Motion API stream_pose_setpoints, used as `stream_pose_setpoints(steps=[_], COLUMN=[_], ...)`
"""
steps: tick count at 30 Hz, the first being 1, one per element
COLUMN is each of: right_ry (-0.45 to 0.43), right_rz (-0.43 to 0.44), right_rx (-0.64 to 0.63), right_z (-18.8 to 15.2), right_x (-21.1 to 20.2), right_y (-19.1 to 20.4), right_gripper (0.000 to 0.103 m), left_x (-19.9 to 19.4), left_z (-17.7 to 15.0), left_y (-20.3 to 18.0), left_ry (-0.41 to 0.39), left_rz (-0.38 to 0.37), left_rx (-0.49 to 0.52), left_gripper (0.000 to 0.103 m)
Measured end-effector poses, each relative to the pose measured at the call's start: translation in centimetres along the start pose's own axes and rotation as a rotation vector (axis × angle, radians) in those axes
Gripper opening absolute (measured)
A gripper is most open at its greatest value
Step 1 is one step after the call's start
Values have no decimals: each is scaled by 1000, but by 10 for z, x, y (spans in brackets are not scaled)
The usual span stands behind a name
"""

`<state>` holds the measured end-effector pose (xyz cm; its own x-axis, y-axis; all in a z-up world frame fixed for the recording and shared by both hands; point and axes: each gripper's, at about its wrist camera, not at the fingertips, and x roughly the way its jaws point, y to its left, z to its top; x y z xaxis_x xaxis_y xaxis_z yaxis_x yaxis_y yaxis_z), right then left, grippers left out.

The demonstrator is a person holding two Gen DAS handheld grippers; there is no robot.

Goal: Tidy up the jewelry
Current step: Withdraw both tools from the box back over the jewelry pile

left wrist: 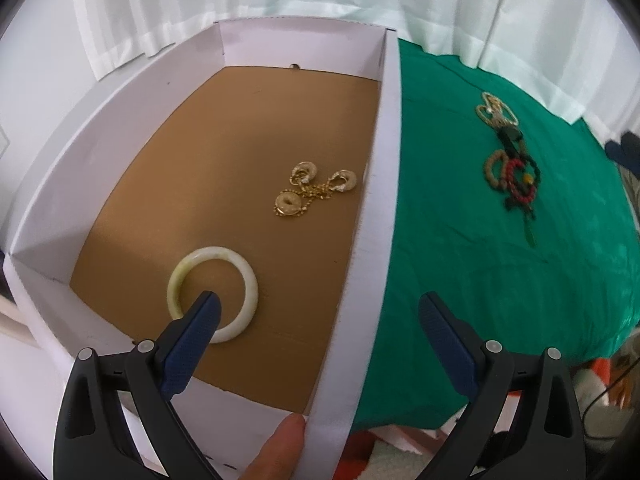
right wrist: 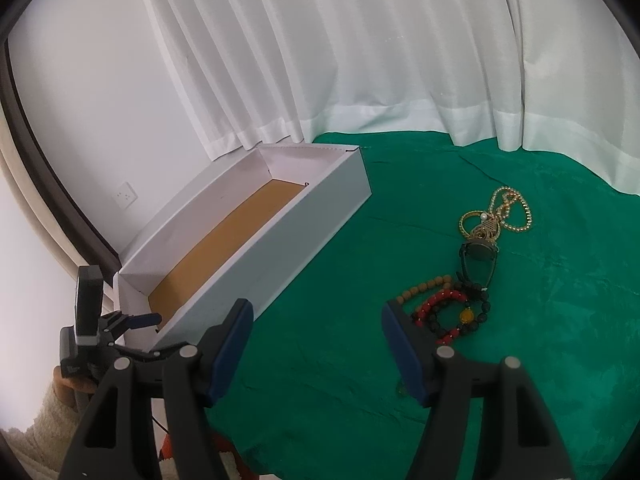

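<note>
The left gripper (left wrist: 316, 312) hangs over the near end of the white box (left wrist: 384, 184), its jaws spread wide and holding nothing. The pale jade bangle (left wrist: 214, 294) lies on the brown floor just beyond its left finger, and the gold chain with three discs (left wrist: 314, 192) sits further ahead, between the two fingers' lines.

The right gripper (right wrist: 316, 340) also stands spread and empty over the green cloth (right wrist: 320, 360). The heap of bracelets (right wrist: 448, 312) lies just past its right fingertip, with the gold necklaces (right wrist: 496, 216) beyond that.

The main risk is a tangled pick. The red, black and wooden bead loops overlap, and a dark strap seems to run through them, though blur makes that uncertain. Closing on one loop could drag the others along and spill them short of the box. A low approach could also snag the loose cloth.
</note>
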<state>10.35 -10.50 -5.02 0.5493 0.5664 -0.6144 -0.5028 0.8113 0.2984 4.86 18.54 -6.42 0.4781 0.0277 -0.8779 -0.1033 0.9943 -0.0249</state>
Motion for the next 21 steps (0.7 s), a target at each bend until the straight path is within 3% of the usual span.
stream_pose_setpoints(steps=[3, 8, 13, 21], right_ry=[-5, -11, -35, -63], right_rz=[-8, -22, -67, -119], right_rx=[0, 6, 7, 50], right_z=[-3, -9, -15, -30], right_x=[-2, -7, -22, -47], right_y=[0, -2, -12, -35], right_gripper=[68, 68, 69, 69], left_x=[-4, -13, -58, -112], left_z=[-5, -8, -2, 10], left_y=[-7, -17, -20, -53], left_ry=[-5, -43, -176, -300], left_rz=[-3, 58, 84, -1], left_rx=[13, 22, 13, 56], left_gripper=[99, 99, 99, 100])
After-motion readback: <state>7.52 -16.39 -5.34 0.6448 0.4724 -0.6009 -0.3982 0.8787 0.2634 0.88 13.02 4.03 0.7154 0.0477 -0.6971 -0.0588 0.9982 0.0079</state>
